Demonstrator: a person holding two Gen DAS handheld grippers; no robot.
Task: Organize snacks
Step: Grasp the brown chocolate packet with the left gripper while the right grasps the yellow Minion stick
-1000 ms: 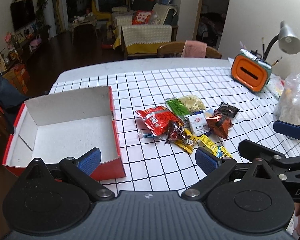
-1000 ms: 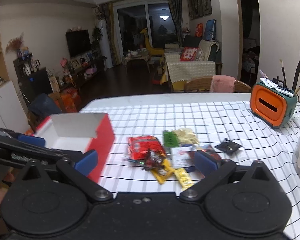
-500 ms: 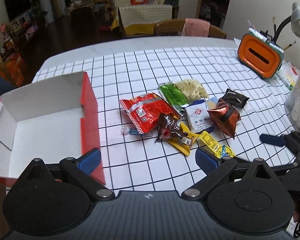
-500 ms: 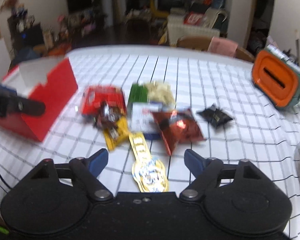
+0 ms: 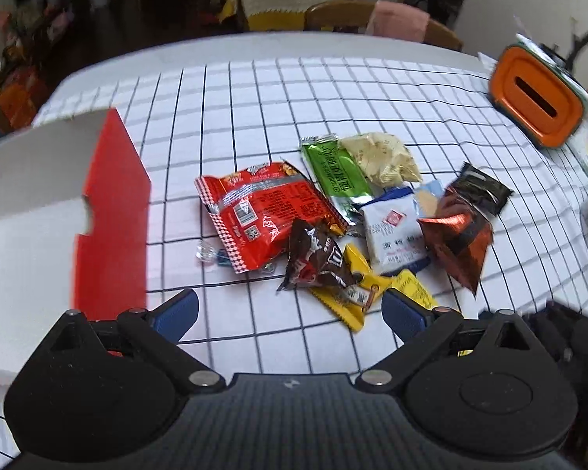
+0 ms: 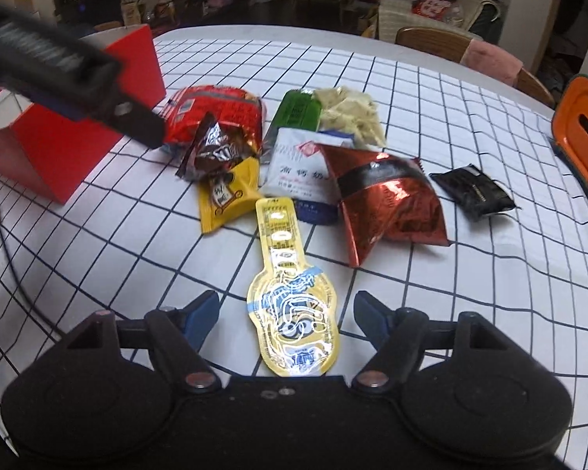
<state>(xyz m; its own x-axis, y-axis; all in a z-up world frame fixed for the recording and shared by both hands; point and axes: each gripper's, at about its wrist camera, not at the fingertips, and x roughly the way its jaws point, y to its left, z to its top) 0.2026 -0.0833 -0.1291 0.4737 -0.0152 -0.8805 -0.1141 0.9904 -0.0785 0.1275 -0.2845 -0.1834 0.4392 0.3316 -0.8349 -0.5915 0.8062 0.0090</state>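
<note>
Snacks are lying in a loose heap on the table (image 6: 470,274), which is wearing a white cloth with a black grid. A red packet (image 5: 262,215) is sitting at the heap's left edge, with a brown candy bag (image 5: 317,258) leaning on its near corner and a yellow packet (image 6: 227,196) poking out from under that. Behind them a green packet (image 5: 333,172) is lying beside a pale bag of crisps (image 5: 380,160), and a white sachet (image 6: 298,168) is resting just in front of those two. A shiny red foil bag (image 6: 388,203) is overlapping the sachet's right side, while a small black packet (image 6: 474,192) is lying a little apart to the right.

Nearest the right gripper (image 6: 286,317) a long yellow pouch (image 6: 290,305) is stretching away from the heap — its wide end is lying between the blue pads. The jaws have just been closing in, yet they are standing clear of the pouch on both sides, not gripping it.

The left gripper (image 5: 290,313) is hovering over the near edge of the heap with its jaws wide apart and nothing between them. A red box (image 5: 109,211) with a white inside is standing open to the left of the snacks, and an orange holder (image 5: 537,98) is sitting at the far right.
</note>
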